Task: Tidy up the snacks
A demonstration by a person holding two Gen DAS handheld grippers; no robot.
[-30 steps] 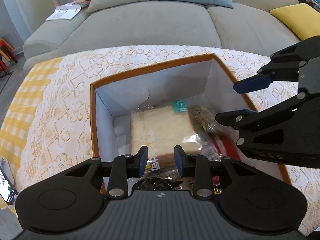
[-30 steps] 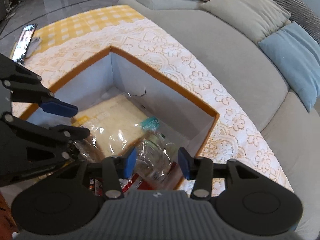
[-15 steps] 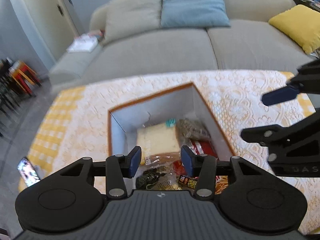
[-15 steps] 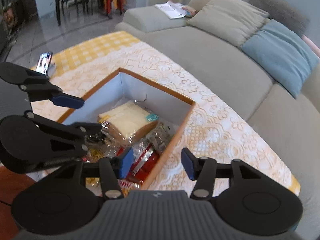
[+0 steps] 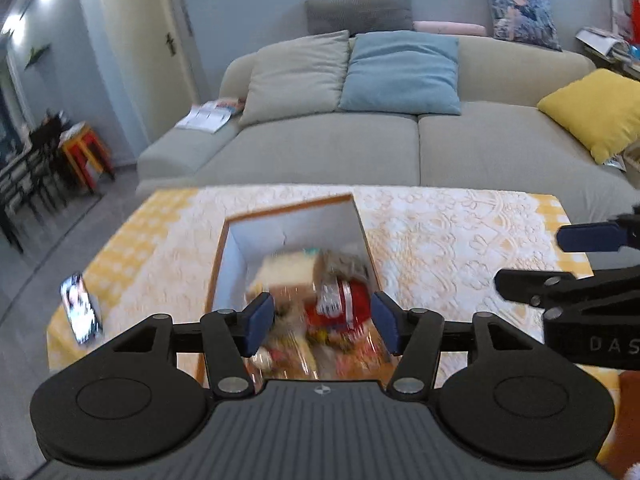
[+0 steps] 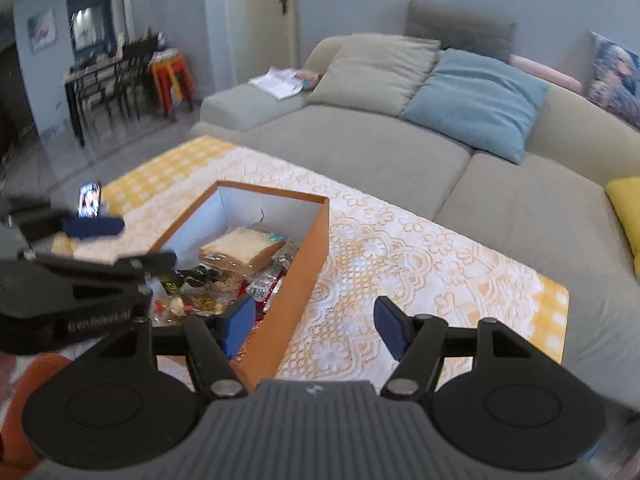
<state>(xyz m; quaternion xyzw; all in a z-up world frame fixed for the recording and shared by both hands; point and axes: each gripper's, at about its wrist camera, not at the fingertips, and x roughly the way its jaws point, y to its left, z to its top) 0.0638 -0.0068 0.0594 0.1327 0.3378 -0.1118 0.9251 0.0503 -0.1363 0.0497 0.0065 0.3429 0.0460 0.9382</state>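
Both tongs hang above the table, jaws opening and gripping nothing — the left gripper (image 5: 322,328) over the box (image 6: 304,280), the right gripper (image 6: 314,330) beside its rim. The snacks (image 6: 236,264) lie inside the box — bread (image 6: 240,250) farthest in. Beyond stands the sofa (image 6: 360,152).

1. A grey-green sofa (image 5: 328,148) runs behind the table.
2. A beige cushion (image 5: 296,74) and a blue cushion (image 5: 400,72) lean side by side against the sofa's back.
3. A yellow cushion (image 5: 596,112) lies toward the sofa's right end.
4. An open magazine (image 6: 282,80) rests on the sofa's left arm.
5. A white lace cloth (image 6: 400,264) over a yellow checked cloth (image 6: 168,168) covers the table.
6. A lit phone (image 5: 80,308) lies near the table's left edge.
7. Red and orange stools (image 6: 172,76) stand by a dark dining table (image 6: 100,76).
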